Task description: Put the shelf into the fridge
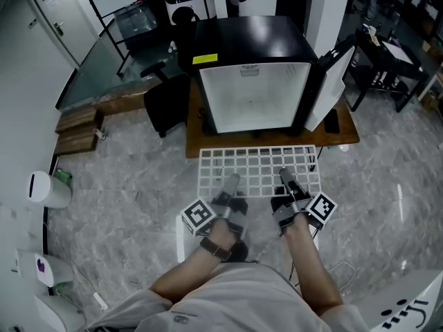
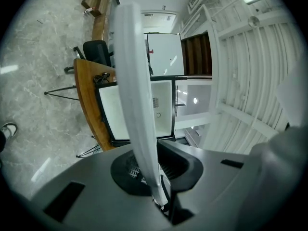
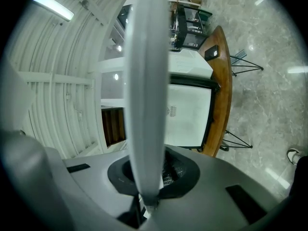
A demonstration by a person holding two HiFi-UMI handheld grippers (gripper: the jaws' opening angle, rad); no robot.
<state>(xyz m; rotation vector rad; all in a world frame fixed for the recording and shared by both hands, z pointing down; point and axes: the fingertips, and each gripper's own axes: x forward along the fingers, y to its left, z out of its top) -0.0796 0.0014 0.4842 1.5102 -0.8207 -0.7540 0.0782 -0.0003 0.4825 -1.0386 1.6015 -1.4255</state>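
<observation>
A white wire grid shelf point(image 1: 259, 170) is held level in the air in front of the fridge. My left gripper point(image 1: 228, 187) is shut on its near edge at the left, my right gripper point(image 1: 285, 180) on the near edge at the right. In both gripper views the shelf shows edge-on as a white bar point(image 2: 137, 100) point(image 3: 147, 95) running out from the shut jaws. The small black fridge point(image 1: 252, 99) stands on a low wooden table point(image 1: 349, 133), its door point(image 1: 331, 88) swung open to the right and its white inside empty. The fridge opening also shows ahead point(image 2: 139, 110) point(image 3: 187, 114).
A black office chair point(image 1: 166, 102) stands left of the table. Wooden steps point(image 1: 77, 130) lie at the far left by a glass wall. Black desks point(image 1: 391, 61) stand at the right. White containers point(image 1: 48, 189) sit on the marble floor at my left.
</observation>
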